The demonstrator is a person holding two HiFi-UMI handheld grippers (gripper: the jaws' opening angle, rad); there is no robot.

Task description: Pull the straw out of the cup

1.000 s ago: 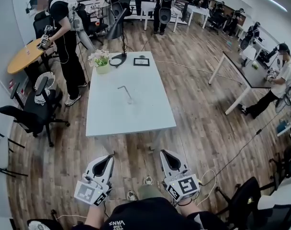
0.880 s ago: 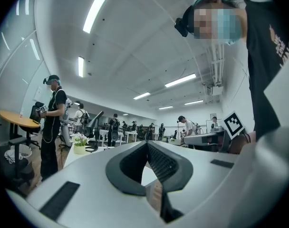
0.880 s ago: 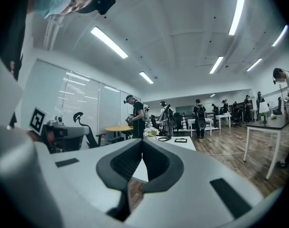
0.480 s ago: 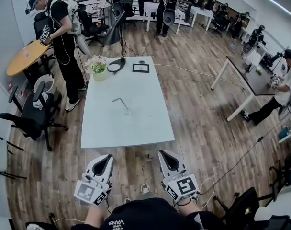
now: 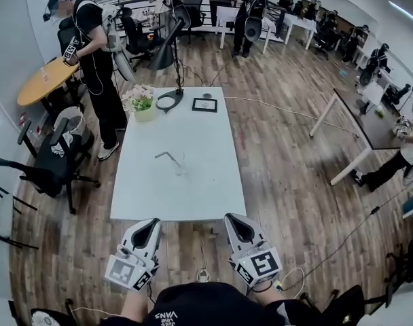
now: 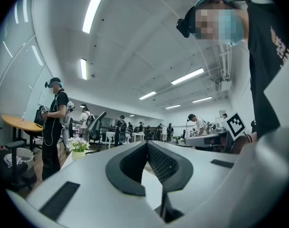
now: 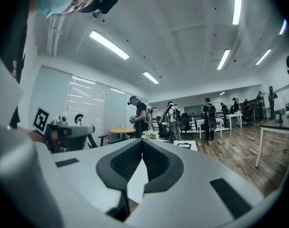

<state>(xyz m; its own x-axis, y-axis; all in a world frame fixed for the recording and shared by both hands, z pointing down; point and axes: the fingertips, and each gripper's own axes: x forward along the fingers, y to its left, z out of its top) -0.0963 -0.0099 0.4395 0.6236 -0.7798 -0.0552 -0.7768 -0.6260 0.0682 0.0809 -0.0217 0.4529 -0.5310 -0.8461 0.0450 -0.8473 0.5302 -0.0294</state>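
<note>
A clear cup [image 5: 180,166] stands near the middle of the long white table [image 5: 193,192], and a bent straw [image 5: 166,156] sticks out of it toward the left. Both grippers are held low in front of the person's body, short of the table's near edge and well apart from the cup. The left gripper [image 5: 154,222] has its jaws together with nothing between them, as the left gripper view [image 6: 147,143] confirms. The right gripper [image 5: 231,218] is likewise shut and empty in its own view [image 7: 142,141]. Both point level toward the table.
At the table's far end are a flower pot [image 5: 142,102], a black lamp base [image 5: 169,101] and a dark flat frame [image 5: 204,104]. A person [image 5: 94,53] stands at the far left corner. An office chair [image 5: 54,165] is left of the table, another desk [image 5: 366,117] to the right.
The table and cup have come closer in the head view as the person walks toward them. Both grippers keep their pose and stay shut.
</note>
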